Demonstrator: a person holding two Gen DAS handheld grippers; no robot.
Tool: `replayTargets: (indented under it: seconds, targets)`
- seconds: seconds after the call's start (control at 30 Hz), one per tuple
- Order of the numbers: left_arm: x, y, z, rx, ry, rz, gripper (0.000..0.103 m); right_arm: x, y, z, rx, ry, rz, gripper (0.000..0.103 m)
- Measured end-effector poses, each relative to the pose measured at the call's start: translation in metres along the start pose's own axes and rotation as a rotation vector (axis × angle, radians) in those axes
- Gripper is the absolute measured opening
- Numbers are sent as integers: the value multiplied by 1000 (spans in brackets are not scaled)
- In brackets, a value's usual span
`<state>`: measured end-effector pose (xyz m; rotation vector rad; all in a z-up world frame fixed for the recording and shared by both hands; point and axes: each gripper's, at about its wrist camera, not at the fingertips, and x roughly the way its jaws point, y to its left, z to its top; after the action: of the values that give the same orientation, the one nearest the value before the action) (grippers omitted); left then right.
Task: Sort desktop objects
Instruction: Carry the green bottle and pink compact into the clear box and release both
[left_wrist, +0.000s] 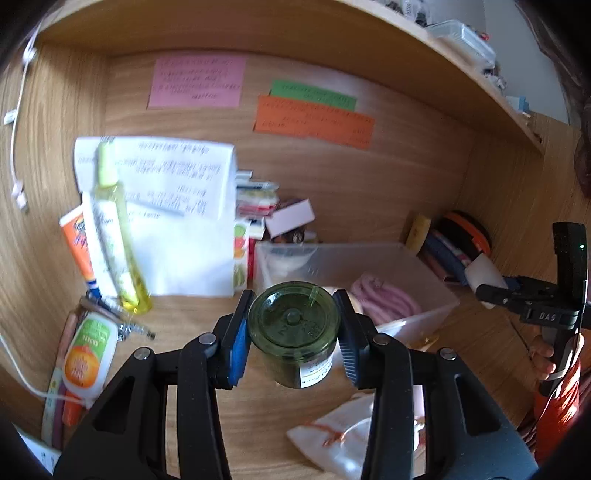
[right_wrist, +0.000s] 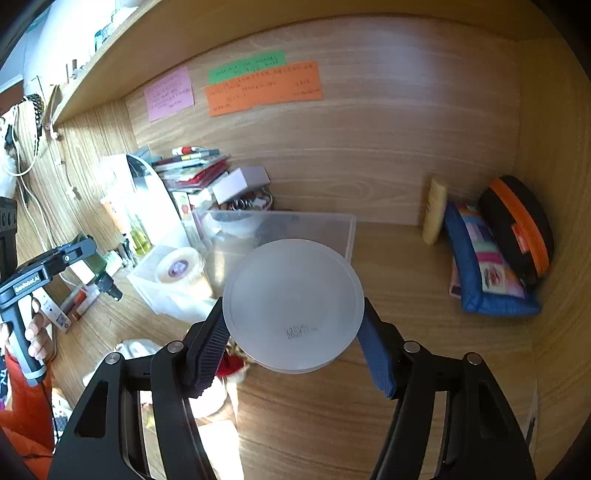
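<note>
My left gripper (left_wrist: 293, 301) is shut on a dark green glass jar (left_wrist: 293, 325) with a white label. The jar is held off the wooden desk with its base facing the camera. In the right wrist view that gripper (right_wrist: 107, 284) and jar (right_wrist: 94, 264) show at the left, held by a hand. My right gripper (right_wrist: 293, 314) is shut on a round, frosted white container (right_wrist: 293, 306) with a printed date code, also held clear of the desk. The left wrist view shows the right gripper (left_wrist: 487, 291) at the far right, with the white container (left_wrist: 484, 271) between its fingers.
A clear plastic bin (left_wrist: 424, 280) holding pink cord and tape sits behind both grippers. Bottles and tubes (left_wrist: 118, 229) lean against papers at the left. A blue pouch (right_wrist: 484, 269) and a black-orange case (right_wrist: 517, 225) stand in the right corner. A white drawstring bag (left_wrist: 332, 439) lies near me. A shelf overhangs the desk.
</note>
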<state>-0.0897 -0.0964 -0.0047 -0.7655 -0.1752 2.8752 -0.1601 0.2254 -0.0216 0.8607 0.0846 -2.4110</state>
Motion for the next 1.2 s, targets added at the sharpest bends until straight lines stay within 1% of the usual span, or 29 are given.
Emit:
replayTargets:
  seconds: [0.17,0.3,0.53,0.7,0.83,0.93,1.13,1.2]
  targets:
    - [5,-9,21,18,-33,-3,42,3,3,14,-7,-15,9,63]
    - [19,-9,38,18,-30,-13,42,11,4,26,-12,-14,29,63]
    - [55,-7,62,15,-23,47,42,38,12,48,-37,17,53,63]
    - [87,-4,59,15,-1,86,42,65,18,56,-36,51,67,63]
    - [116,-4,47,27,67,98,42,90,20,44,-22,101,74,63]
    - [130,-2,43,23,95,102,42,105,22,36,-39,145,61,63]
    - [136,-7,37,41,100,100,41,117,23,28,-40,175,42,63]
    - [140,-9,34,39,122,83,41,119,22,27,-38,183,40,63]
